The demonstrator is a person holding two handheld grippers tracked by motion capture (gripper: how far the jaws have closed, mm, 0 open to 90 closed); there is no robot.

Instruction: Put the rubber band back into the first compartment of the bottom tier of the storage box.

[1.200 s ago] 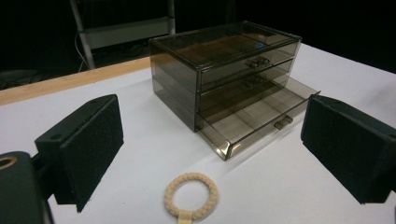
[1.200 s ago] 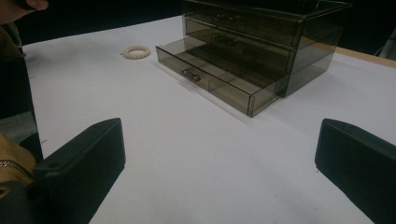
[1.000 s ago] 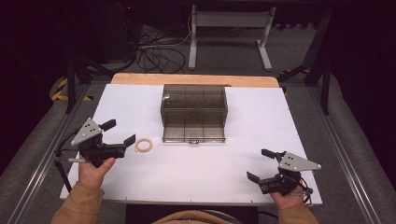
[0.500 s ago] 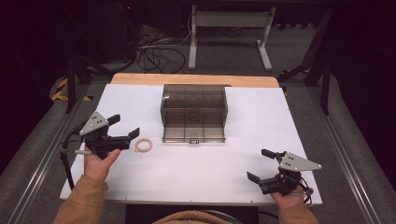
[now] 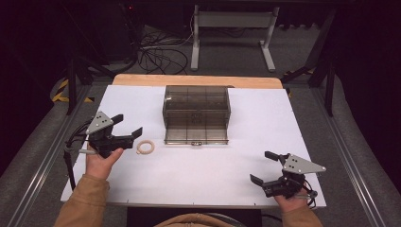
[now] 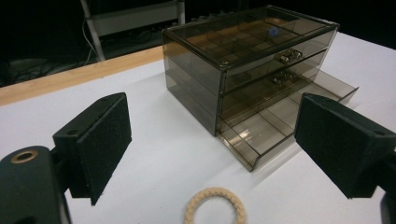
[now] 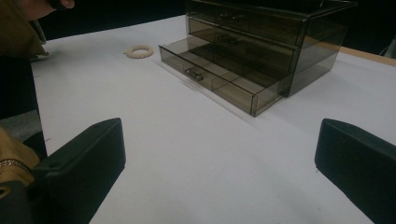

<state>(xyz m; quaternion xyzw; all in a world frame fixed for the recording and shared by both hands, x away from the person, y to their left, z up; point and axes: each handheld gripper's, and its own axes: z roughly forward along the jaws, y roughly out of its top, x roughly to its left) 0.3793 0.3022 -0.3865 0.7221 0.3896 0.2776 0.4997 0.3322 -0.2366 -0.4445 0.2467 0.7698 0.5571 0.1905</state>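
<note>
Since the earlier frame my left gripper (image 5: 128, 126) has advanced toward the beige ring (image 5: 145, 147), which lies on the white table (image 5: 198, 175) just beyond its spread, slightly narrowing jaws; my right gripper (image 5: 265, 167) rests spread.

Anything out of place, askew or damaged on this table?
Nothing looks damaged or spilled. The smoky drawer box has its bottom drawer pulled out and empty, and a beige ring lies loose on the white table beside it.
</note>
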